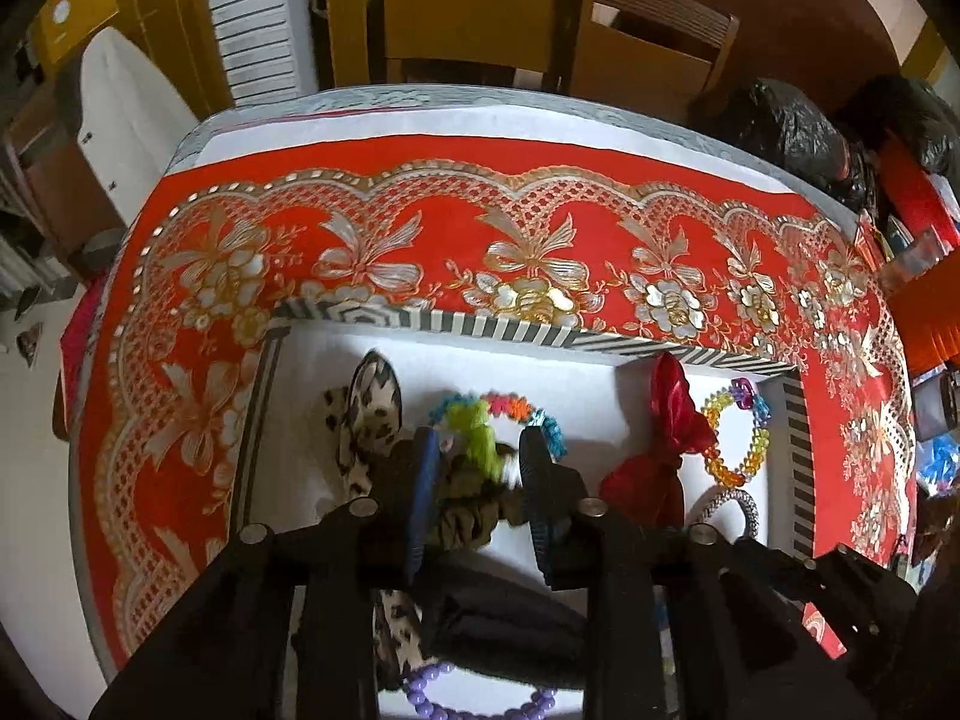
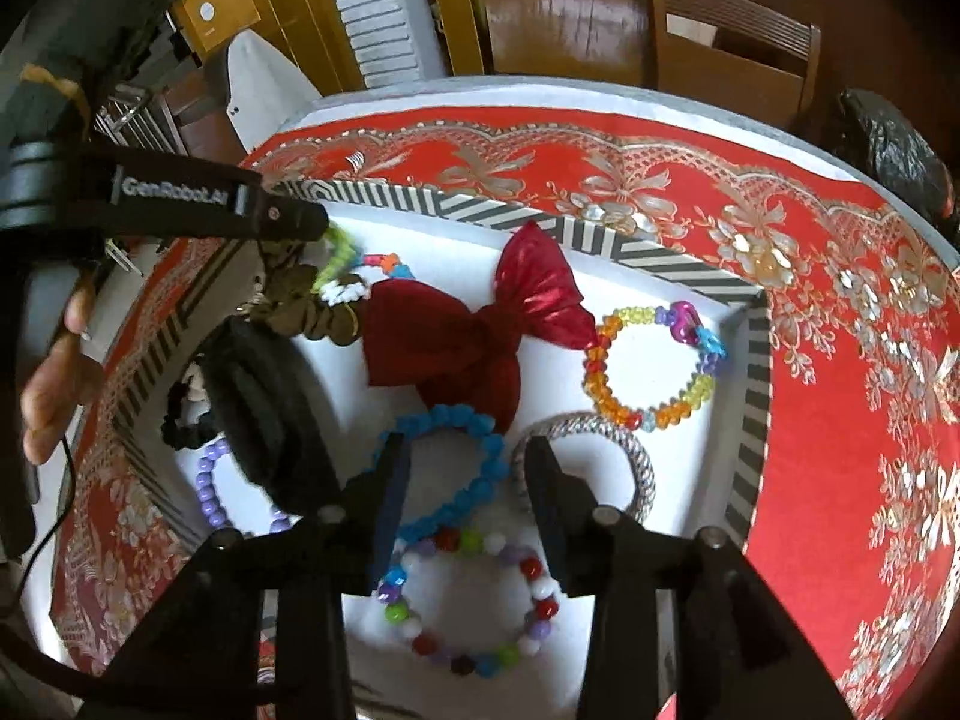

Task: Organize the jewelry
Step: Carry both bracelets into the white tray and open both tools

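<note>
Red tablecloth, blue bead bracelet between parted right claw fingers.

Left gripper points steeply downward, jaws parted, pads pressing on nothing. Right gripper points steeply downward, jaws parted likewise. A bare hand grasps the left gripper's handle at far left.

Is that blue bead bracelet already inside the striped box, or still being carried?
Inside. The blue bracelet lies flat on the box's white floor, between the right gripper's open fingers, which do not press on it.
</note>
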A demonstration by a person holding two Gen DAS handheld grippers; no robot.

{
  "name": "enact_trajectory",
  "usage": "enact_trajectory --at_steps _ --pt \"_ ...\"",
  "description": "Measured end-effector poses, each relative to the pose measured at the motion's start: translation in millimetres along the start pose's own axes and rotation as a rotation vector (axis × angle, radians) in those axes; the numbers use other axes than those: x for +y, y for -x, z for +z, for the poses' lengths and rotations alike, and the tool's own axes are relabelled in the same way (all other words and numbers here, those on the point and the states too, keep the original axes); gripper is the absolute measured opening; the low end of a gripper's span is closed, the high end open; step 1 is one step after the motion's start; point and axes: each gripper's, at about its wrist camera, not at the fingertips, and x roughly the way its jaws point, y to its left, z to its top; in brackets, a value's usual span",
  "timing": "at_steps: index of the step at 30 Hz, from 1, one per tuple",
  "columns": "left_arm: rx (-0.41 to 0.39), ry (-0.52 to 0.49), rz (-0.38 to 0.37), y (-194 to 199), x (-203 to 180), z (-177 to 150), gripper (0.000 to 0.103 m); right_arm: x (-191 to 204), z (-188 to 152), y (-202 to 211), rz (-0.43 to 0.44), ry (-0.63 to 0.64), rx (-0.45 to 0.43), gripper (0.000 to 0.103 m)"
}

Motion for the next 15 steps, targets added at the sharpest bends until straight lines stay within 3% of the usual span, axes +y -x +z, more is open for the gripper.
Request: enact_trajectory --at_steps 7,15 --pt "-0.033 -0.004 0.042 23.9 -3.1 -23.3 0.014 4.7 -17.1 33.8 -0.056 -0.028 -0.066 0.049" --pt "-0.08 0.016 0.074 60.9 -5.9 -58.2 0.014 8.5 -26.0 58.3 -0.131 -0.107 -0.08 0.058"
